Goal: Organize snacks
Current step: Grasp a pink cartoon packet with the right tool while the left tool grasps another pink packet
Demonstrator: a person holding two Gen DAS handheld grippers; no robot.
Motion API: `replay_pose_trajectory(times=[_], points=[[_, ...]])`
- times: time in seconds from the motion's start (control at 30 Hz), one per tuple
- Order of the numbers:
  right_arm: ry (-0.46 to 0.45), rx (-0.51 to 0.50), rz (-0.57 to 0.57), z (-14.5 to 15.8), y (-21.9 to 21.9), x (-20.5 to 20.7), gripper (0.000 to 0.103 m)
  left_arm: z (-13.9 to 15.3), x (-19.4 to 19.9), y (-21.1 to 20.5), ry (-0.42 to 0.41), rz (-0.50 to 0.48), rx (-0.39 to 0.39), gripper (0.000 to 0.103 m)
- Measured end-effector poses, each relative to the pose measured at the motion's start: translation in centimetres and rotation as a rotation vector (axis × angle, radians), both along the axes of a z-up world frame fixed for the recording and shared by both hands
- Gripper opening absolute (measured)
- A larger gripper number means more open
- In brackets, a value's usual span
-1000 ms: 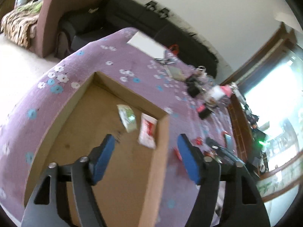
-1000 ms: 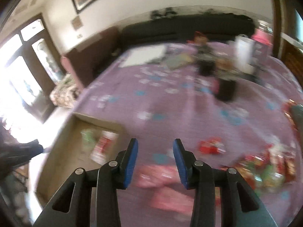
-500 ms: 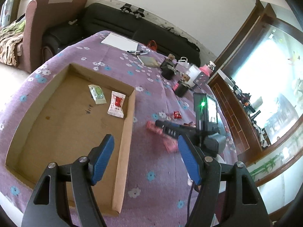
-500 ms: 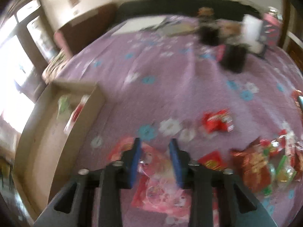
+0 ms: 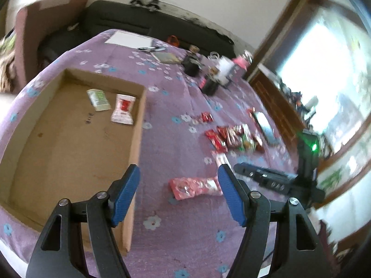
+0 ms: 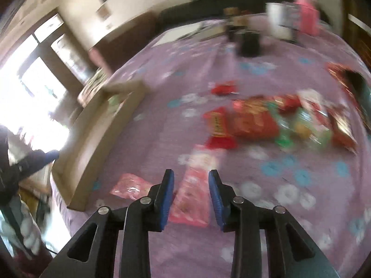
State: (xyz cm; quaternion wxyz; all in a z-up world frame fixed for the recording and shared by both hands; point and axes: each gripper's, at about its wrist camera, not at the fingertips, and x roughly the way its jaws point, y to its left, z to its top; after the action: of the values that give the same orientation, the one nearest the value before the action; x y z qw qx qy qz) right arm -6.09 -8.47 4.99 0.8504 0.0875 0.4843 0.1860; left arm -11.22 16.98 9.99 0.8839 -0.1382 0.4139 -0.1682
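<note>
Right claw (image 6: 190, 197) advanced, opening over pink packet (image 6: 193, 199)

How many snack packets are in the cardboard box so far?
2. A green-and-white packet and a red-and-white packet lie side by side on the floor of the cardboard box, near its far right corner. The near floor behind the hand-held gripper's fingers is hidden.

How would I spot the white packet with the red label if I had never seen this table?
Start at the shallow cardboard box on the purple flowered tablecloth. Only two packets lie inside, side by side near its far end. The white packet with the red label is the one nearer the box's right wall; its neighbour, the green-and-white packet, has no red.
</note>
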Motion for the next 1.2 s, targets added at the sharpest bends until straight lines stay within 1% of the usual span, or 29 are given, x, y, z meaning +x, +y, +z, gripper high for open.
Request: replay_pose_trajectory(times=[0.1,0.13,0.2,0.27,0.33,0.37,0.43,0.53,0.6,0.7,0.83,0.87,0.9,0.93,0.97,1.0,1.03,1.07,1.1,1.13,1.2], points=[[0.012,0.015,-0.040,-0.5,-0.4,-0.3,0.037,-0.7,-0.6,-3.1,-0.029,-0.095,0.131,0.069],[0.016,0.012,-0.048,-0.7,-0.2,-0.2,0.037,-1.1,-0.8,-4.6,-0.036,-0.142,0.198,0.069],[0.028,-0.007,-0.069,-1.4,0.7,0.4,0.038,-2.0,-1.2,-6.3,-0.038,-0.198,0.287,0.069],[0.035,-0.001,-0.072,-2.0,1.5,0.9,0.038,-2.7,-1.9,-7.8,-0.049,-0.261,0.357,0.069],[0.022,-0.017,-0.075,-2.4,2.3,1.2,0.038,-2.9,-2.3,-8.8,-0.077,-0.306,0.420,0.069],[0.016,-0.040,-0.077,-2.5,2.8,1.4,0.038,-2.9,-2.4,-9.1,-0.088,-0.318,0.443,0.069],[0.004,-0.089,-0.078,-2.6,3.3,1.4,0.028,-3.0,-2.4,-9.8,-0.112,-0.340,0.487,0.069],[0.002,-0.135,-0.090,-2.6,3.0,1.1,0.027,-3.4,-2.1,-11.0,-0.138,-0.396,0.539,0.069],[0.002,-0.157,-0.100,-2.6,2.0,0.5,0.027,-4.2,-1.5,-11.9,-0.135,-0.432,0.580,0.069],[0.003,-0.161,-0.114,-2.5,0.3,-0.3,0.027,-5.8,-0.4,-13.4,-0.123,-0.479,0.673,0.069],[0.011,-0.130,-0.133,-2.6,-2.2,-1.2,0.027,-7.3,0.8,-14.2,-0.096,-0.506,0.738,0.069],[0.012,-0.122,-0.135,-2.5,-2.6,-1.3,0.027,-7.6,1.1,-14.2,-0.083,-0.509,0.743,0.070],[0.013,-0.113,-0.136,-2.5,-2.8,-1.4,0.027,-7.6,1.3,-14.2,-0.080,-0.505,0.727,0.070],[0.013,-0.107,-0.135,-2.5,-3.0,-1.4,0.027,-7.7,1.7,-14.0,-0.060,-0.502,0.708,0.070],[0.010,-0.104,-0.134,-2.5,-3.1,-1.5,0.027,-7.7,2.1,-13.6,-0.024,-0.486,0.672,0.069],[0.007,-0.106,-0.134,-2.5,-3.0,-1.6,0.028,-7.7,2.3,-13.5,0.001,-0.479,0.643,0.060],[0.003,-0.107,-0.134,-2.5,-2.9,-1.6,0.029,-7.6,2.5,-13.2,0.039,-0.482,0.590,0.041],[-0.001,-0.108,-0.134,-2.5,-2.9,-1.7,0.029,-7.5,2.2,-13.0,0.055,-0.474,0.563,0.036],[-0.004,-0.110,-0.134,-2.6,-2.8,-1.7,0.030,-7.4,1.9,-13.1,0.058,-0.464,0.568,0.033],[-0.008,-0.110,-0.134,-2.6,-2.8,-1.7,0.030,-7.4,1.5,-13.1,0.067,-0.456,0.559,0.033],[-0.011,-0.105,-0.134,-2.6,-2.9,-1.9,0.029,-7.3,0.7,-13.2,0.083,-0.450,0.512,0.033]])
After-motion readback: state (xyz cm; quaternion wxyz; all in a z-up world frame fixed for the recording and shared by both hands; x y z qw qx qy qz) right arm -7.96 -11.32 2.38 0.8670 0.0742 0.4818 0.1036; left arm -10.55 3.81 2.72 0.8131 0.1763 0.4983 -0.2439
